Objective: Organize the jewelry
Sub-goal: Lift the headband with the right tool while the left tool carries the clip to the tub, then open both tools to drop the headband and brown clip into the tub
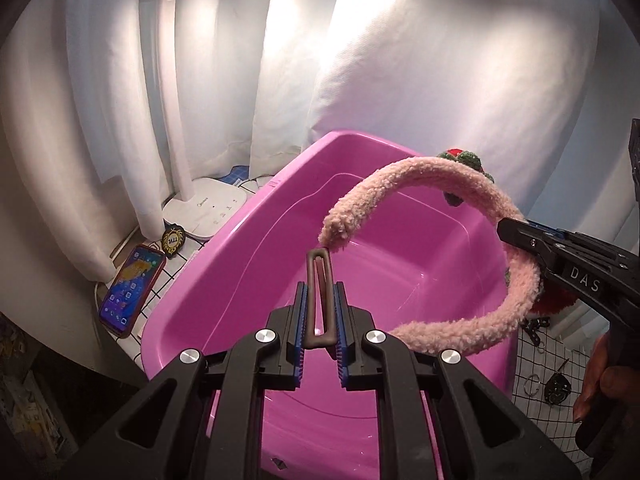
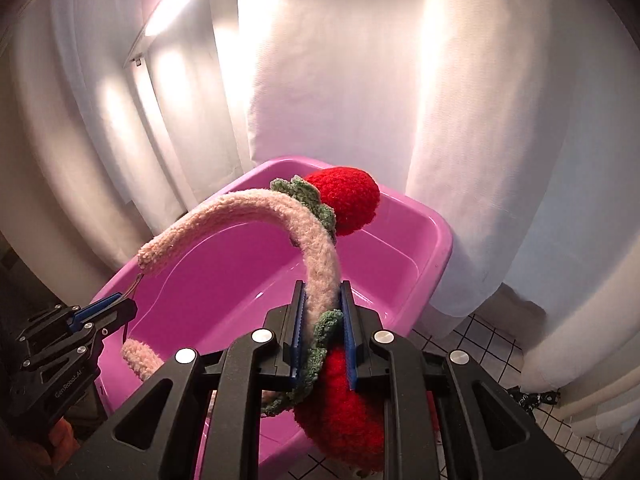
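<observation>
A fuzzy pink headband point(image 1: 448, 176) with red strawberry pompoms and green leaves point(image 2: 344, 200) hangs over a purple plastic tub point(image 1: 248, 264). My right gripper point(image 2: 322, 292) is shut on the headband's band beside a green leaf; it also shows in the left wrist view point(image 1: 508, 228). My left gripper point(image 1: 320, 292) is shut on a brown elongated hair clip point(image 1: 319, 300) and holds it above the tub, its tip near the headband's end. The left gripper shows at the left in the right wrist view point(image 2: 124, 308). The tub point(image 2: 420, 236) looks empty inside.
A phone in a red case point(image 1: 132, 292), a small dark badge point(image 1: 173, 239) and a white lamp base point(image 1: 208, 208) lie left of the tub on a white grid cloth. Rings and dark small items point(image 1: 548, 384) lie right of the tub. White curtains hang behind.
</observation>
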A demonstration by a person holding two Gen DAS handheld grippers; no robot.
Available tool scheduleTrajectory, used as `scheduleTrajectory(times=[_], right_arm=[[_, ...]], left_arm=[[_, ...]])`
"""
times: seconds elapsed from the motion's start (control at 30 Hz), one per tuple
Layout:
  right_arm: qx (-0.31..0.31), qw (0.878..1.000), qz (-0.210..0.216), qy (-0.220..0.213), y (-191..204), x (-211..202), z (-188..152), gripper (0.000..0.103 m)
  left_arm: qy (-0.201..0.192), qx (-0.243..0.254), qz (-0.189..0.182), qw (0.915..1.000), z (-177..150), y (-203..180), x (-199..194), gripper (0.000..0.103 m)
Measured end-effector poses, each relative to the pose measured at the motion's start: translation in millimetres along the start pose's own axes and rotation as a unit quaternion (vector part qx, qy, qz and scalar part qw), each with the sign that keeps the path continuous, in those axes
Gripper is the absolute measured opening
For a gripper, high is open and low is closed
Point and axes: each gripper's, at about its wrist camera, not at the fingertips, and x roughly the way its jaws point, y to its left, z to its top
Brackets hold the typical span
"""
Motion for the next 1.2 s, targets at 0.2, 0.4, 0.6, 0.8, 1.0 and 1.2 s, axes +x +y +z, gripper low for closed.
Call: scheduleTrajectory(times=[0.2,0.4,0.6,0.8,1.0,1.2], right_arm=[[-0.015,0.998,-0.010,0.066,8.1,44.5,7.5,0.016],[-0.015,0.995,-0.015,0.100,10.9,70.3,13.4,0.003],[-0.002,0.993,-0.018,0.119,8.5,79.8,17.3,0.021],[-0.008,0.994,-0.027,0.105,5.4,72.6,17.2,0.051],[-0.006,0.995,-0.027,0.097,4.4,62.3,16.0,0.051],[0.001,0.995,-0.020,0.095,-0.1,59.7,15.3,0.051]], left_arm=[[0.044,0.000,0.012,0.9990,5.0,8.0,24.6,0.013],[0.081,-0.007,0.020,0.9965,4.9,13.0,43.4,0.013],[0.106,-0.010,0.031,0.9939,5.7,14.4,54.3,0.031],[0.085,-0.016,0.047,0.9951,7.1,17.9,43.4,0.083],[0.086,-0.016,0.061,0.9942,4.6,19.2,41.4,0.084],[0.080,-0.004,0.078,0.9937,1.1,14.6,33.6,0.086]])
